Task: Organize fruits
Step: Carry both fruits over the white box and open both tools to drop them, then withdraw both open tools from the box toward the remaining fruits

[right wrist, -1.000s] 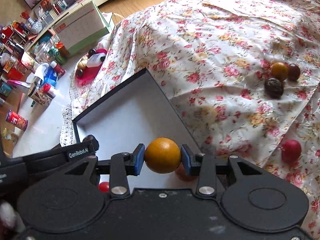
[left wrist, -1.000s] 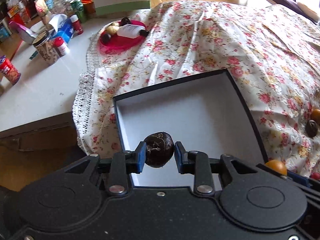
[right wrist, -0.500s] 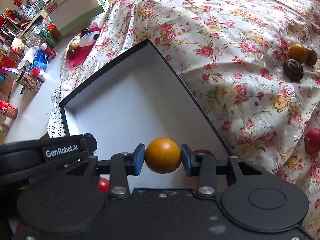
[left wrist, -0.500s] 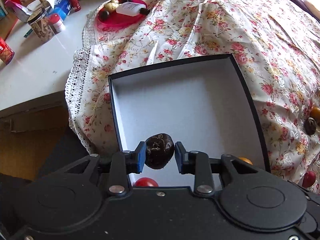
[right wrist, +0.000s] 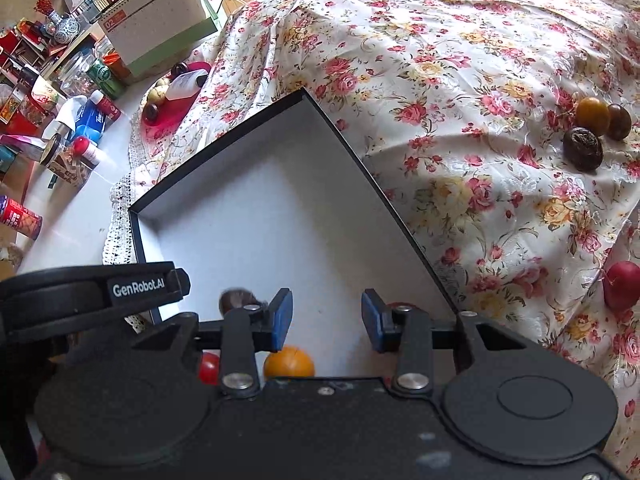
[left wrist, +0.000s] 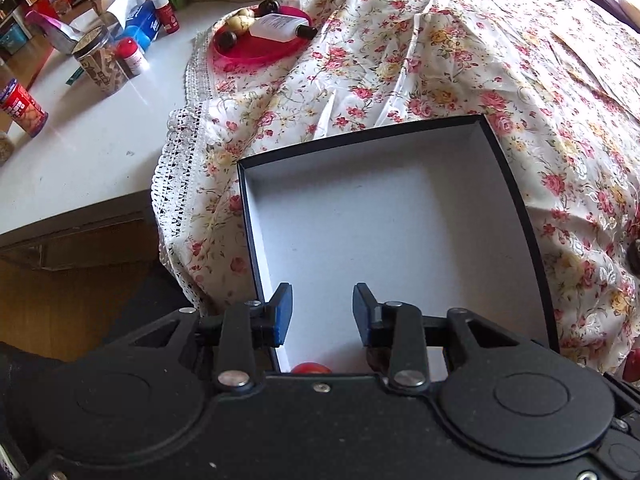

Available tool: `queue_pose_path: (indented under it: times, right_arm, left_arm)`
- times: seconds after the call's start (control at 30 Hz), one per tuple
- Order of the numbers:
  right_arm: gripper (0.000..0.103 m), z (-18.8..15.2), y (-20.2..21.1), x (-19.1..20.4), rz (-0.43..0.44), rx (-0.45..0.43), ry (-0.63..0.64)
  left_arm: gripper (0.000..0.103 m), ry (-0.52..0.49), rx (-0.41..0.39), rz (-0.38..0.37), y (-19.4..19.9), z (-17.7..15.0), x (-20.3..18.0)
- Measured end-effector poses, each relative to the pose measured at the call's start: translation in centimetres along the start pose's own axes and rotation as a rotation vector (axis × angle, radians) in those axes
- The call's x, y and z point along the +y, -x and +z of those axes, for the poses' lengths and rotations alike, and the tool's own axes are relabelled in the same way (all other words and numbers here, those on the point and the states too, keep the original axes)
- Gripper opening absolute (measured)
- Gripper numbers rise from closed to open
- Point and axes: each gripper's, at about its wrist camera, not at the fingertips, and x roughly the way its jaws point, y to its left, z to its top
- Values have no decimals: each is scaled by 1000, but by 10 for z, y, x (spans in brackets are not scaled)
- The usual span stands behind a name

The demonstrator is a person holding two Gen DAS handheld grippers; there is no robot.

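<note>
Open black-walled box (right wrist: 256,172) with a white floor, lying on the flowered cloth (right wrist: 460,60). At its near end lie an orange (right wrist: 289,362), a small red fruit (right wrist: 209,366) to the orange's left, and a dark wrinkled fruit (right wrist: 234,300), blurred, partly behind the right gripper's left finger. In the left wrist view the box (left wrist: 360,140) shows the red fruit (left wrist: 311,368) at the lower edge, and a dark shape half hidden behind the right finger cannot be identified.

Right gripper (right wrist: 326,318): blue pads apart, nothing between them, poised above the box's near end. Left gripper (left wrist: 322,314): pads likewise apart and empty, over the same end; its black body enters the right wrist view at lower left.

On the cloth, well apart from the box to the right: a second orange fruit (right wrist: 592,115), a brown fruit (right wrist: 619,121) touching it, a dark wrinkled one (right wrist: 583,148) just in front, and a red fruit (right wrist: 621,285) nearer the edge.

Beyond the box: a pink plate (left wrist: 260,44) carrying small fruits and a white bottle (left wrist: 280,27), then the white worktop (left wrist: 80,148) with cans and jars.
</note>
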Motion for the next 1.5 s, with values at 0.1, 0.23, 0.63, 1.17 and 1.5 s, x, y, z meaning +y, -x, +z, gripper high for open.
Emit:
queue_pose_path:
  times: [0.1, 0.23, 0.63, 1.17, 1.5]
  right_arm:
    - [42, -1, -1, 0, -6, 6, 1]
    - [42, -3, -2, 0, -5, 18, 7]
    - [42, -5, 3, -6, -12, 47, 11]
    - [42, 1, 49, -62, -54, -22, -35]
    - [42, 5, 74, -139, -167, -61, -140]
  left_arm:
    - [44, -11, 8, 0, -2, 0, -2]
    - [44, -57, 12, 0, -2, -3, -10]
    - [44, -71, 18, -6, -3, -3, -14]
    - [44, -126, 41, -54, -5, -7, -25]
    - [44, -107, 43, -75, -4, -5, -23]
